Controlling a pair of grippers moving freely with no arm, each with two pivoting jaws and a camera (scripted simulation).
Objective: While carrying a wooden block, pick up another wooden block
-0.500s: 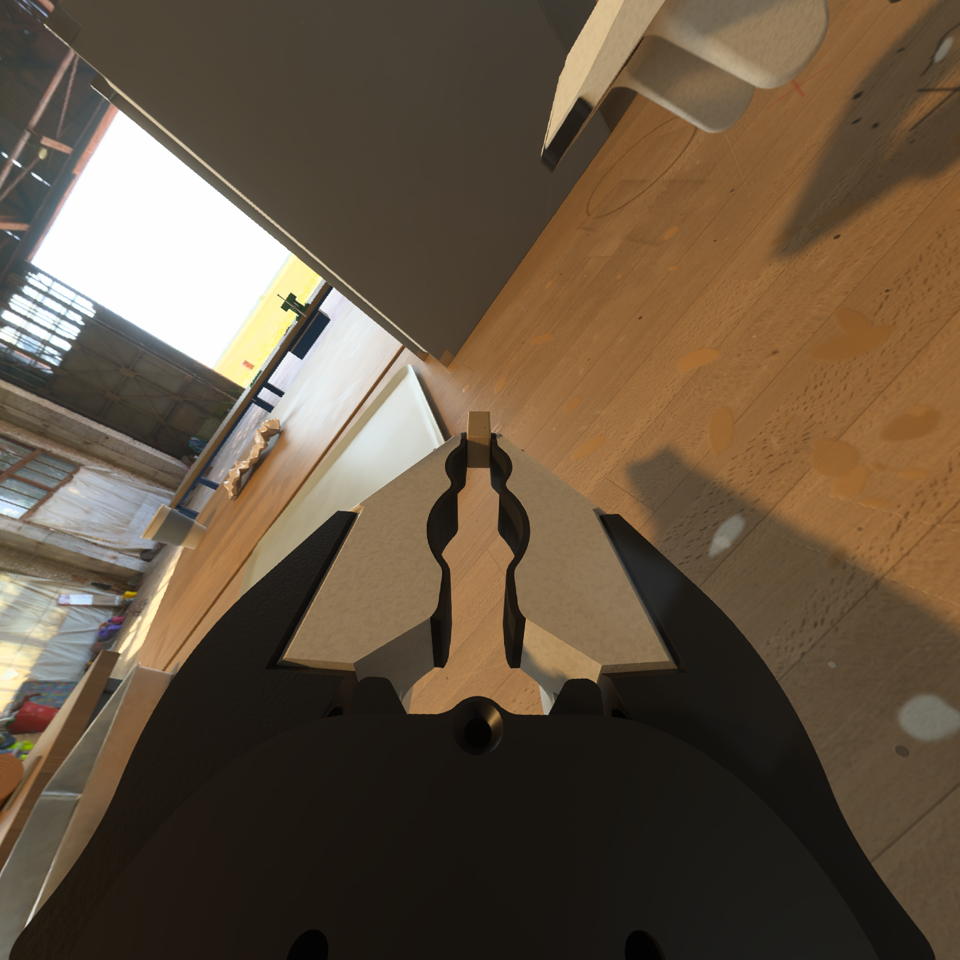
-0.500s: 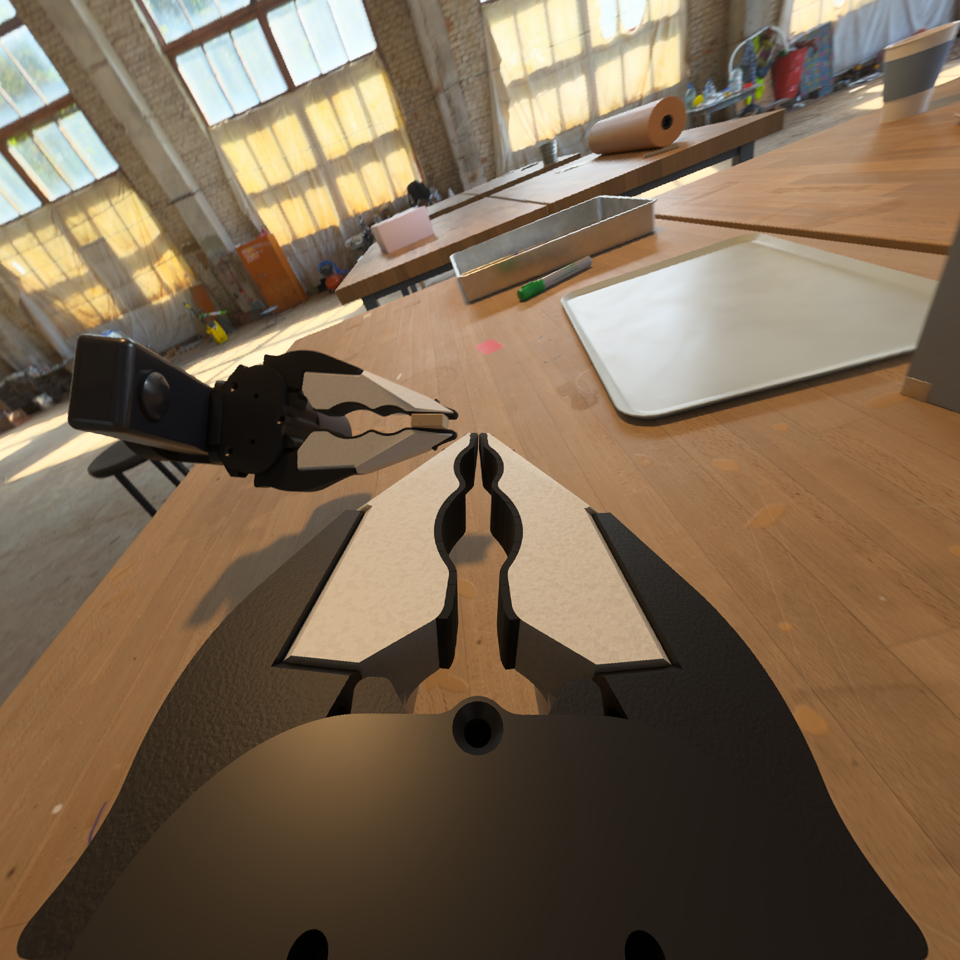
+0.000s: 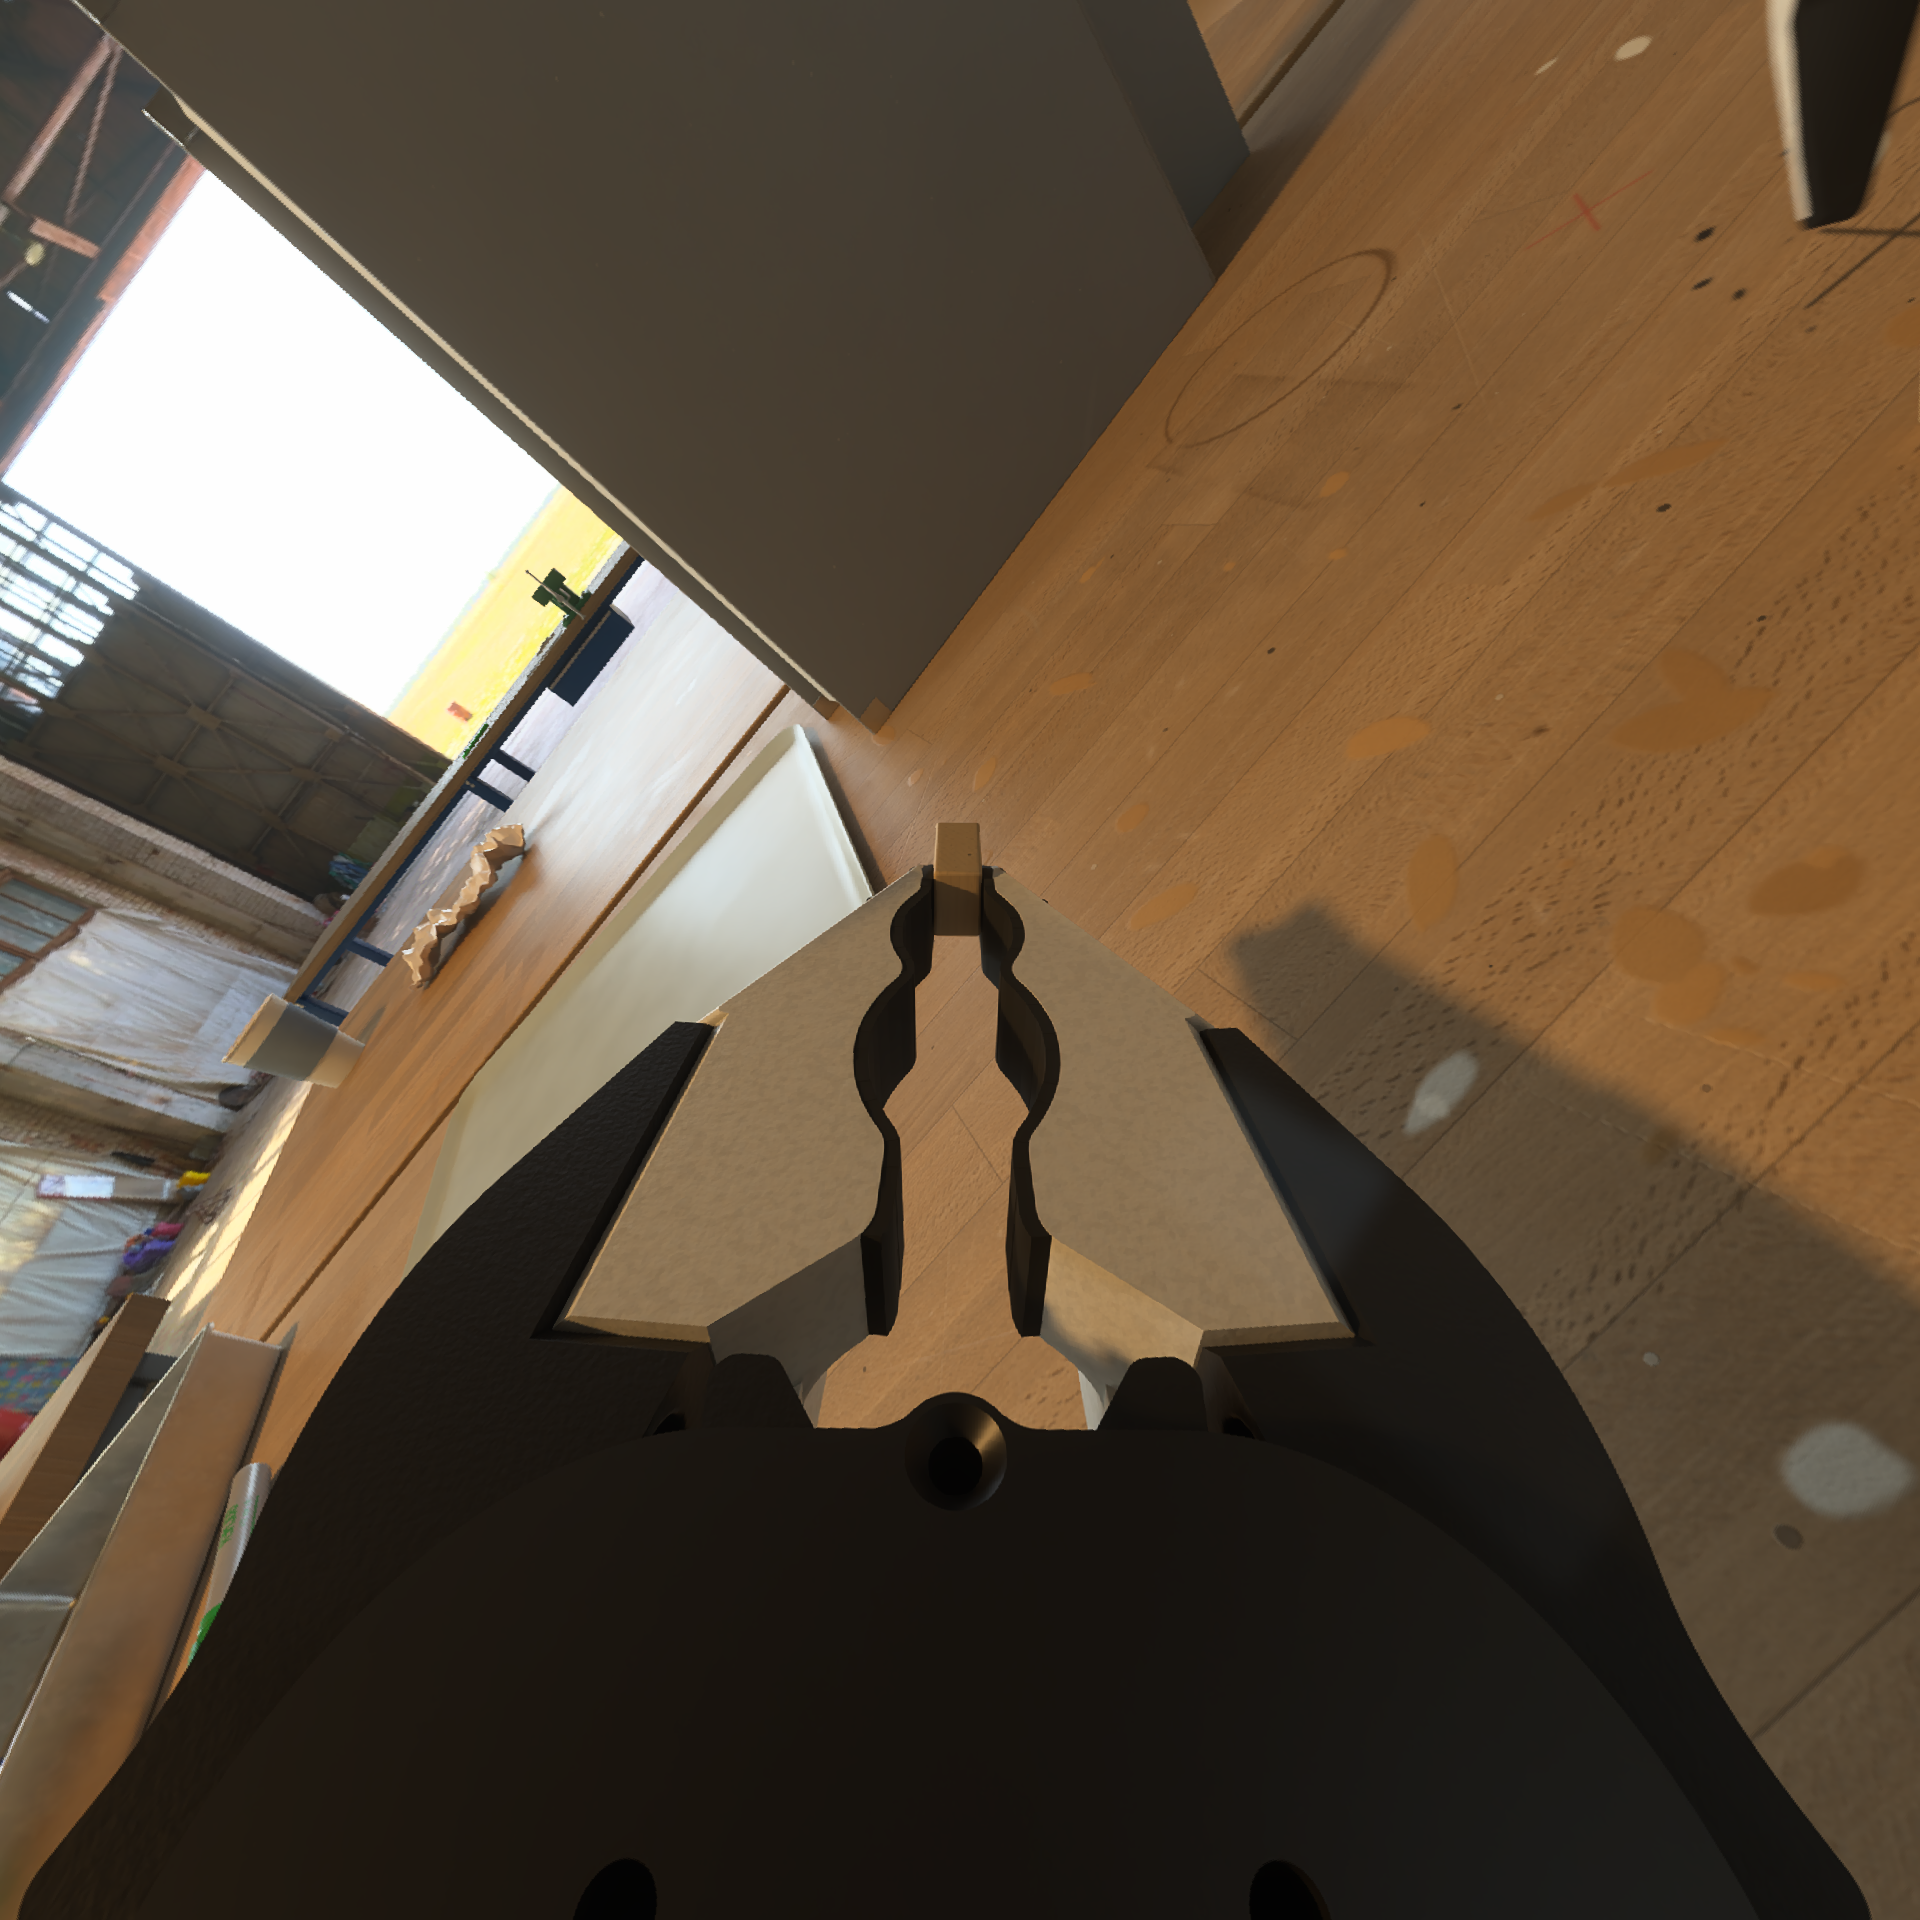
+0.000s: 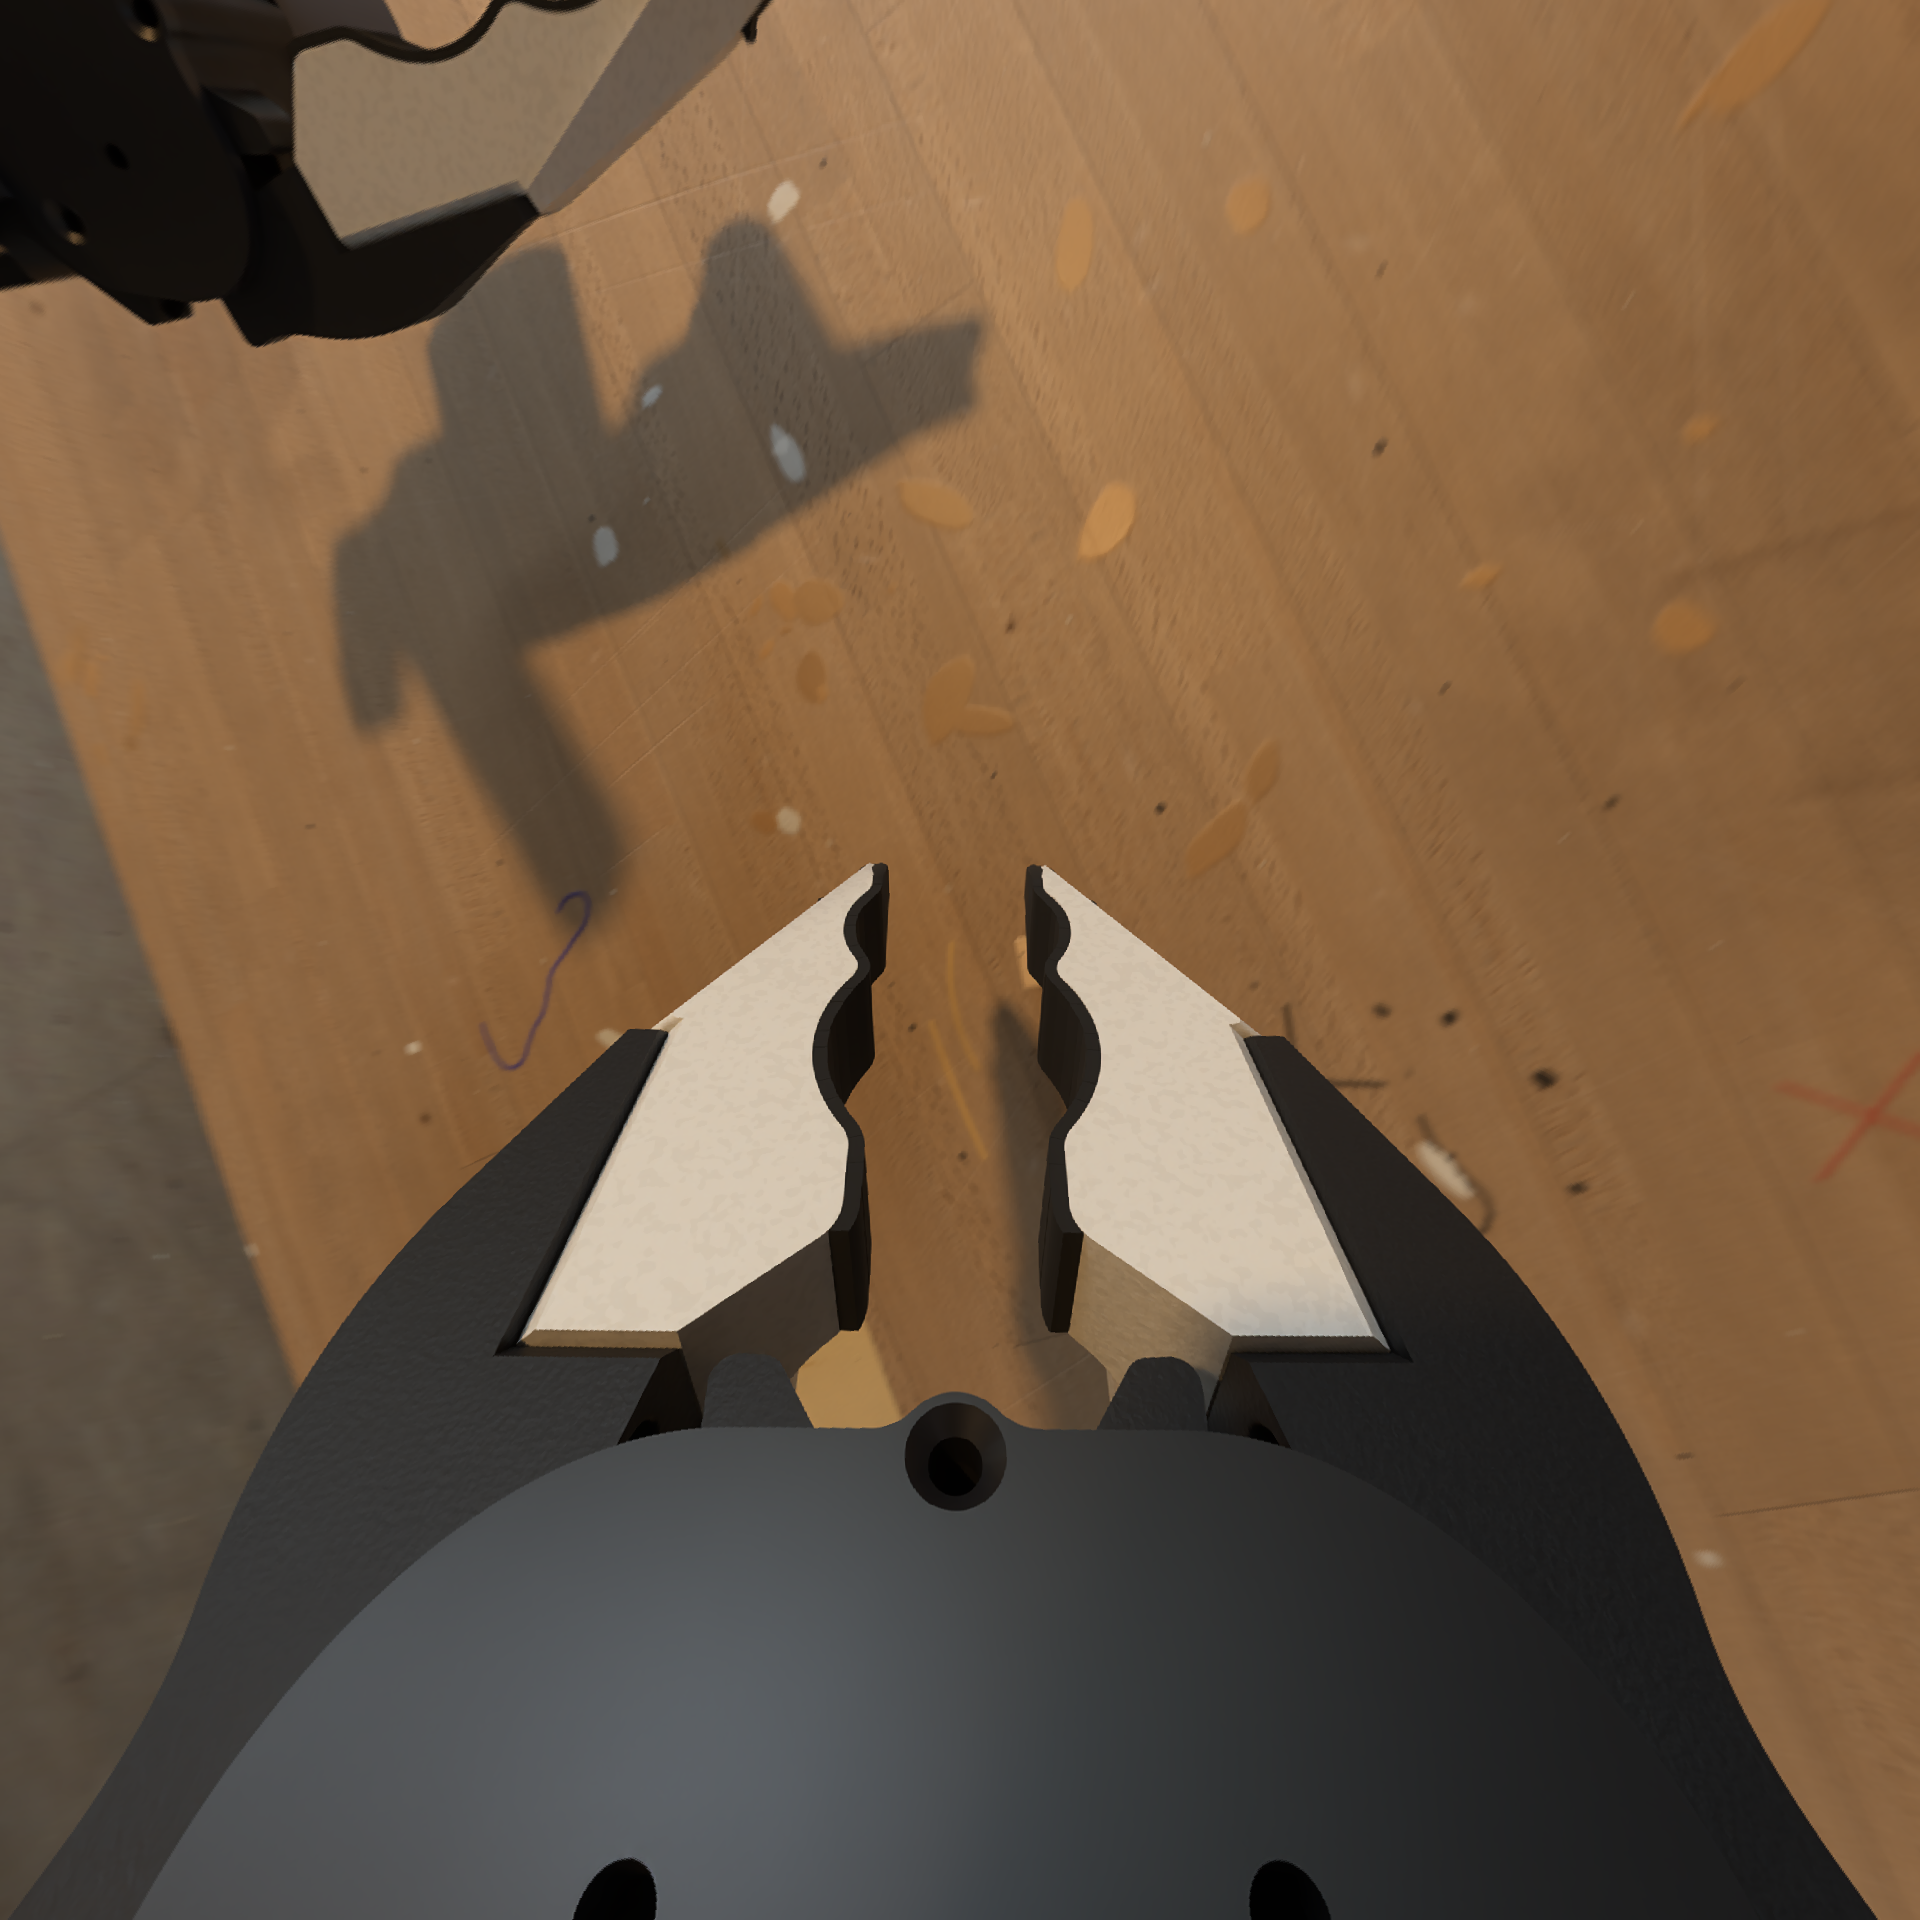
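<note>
In the left wrist view my left gripper (image 3: 958, 883) is shut on a small pale wooden block (image 3: 956, 847), which sticks out past the fingertips above the wooden table (image 3: 1455, 831). In the right wrist view my right gripper (image 4: 956, 878) is open and empty, pointing down at the table top (image 4: 1351, 520). The left gripper (image 4: 312, 135) shows at the top left of that view, with its shadow (image 4: 582, 499) on the wood. No second block shows clearly; a pale tan patch (image 4: 847, 1387) lies between the right finger bases.
A large grey panel (image 3: 727, 312) stands beyond the left gripper, with a white tray (image 3: 665, 987) to its left. A metal pan (image 3: 125, 1507) and a paper cup (image 3: 296, 1039) lie farther left. The table edge (image 4: 156, 935) runs down the left of the right wrist view.
The right gripper has opened and tipped down from looking across the table to facing the table top. The left gripper still holds its block and has shifted only slightly.
</note>
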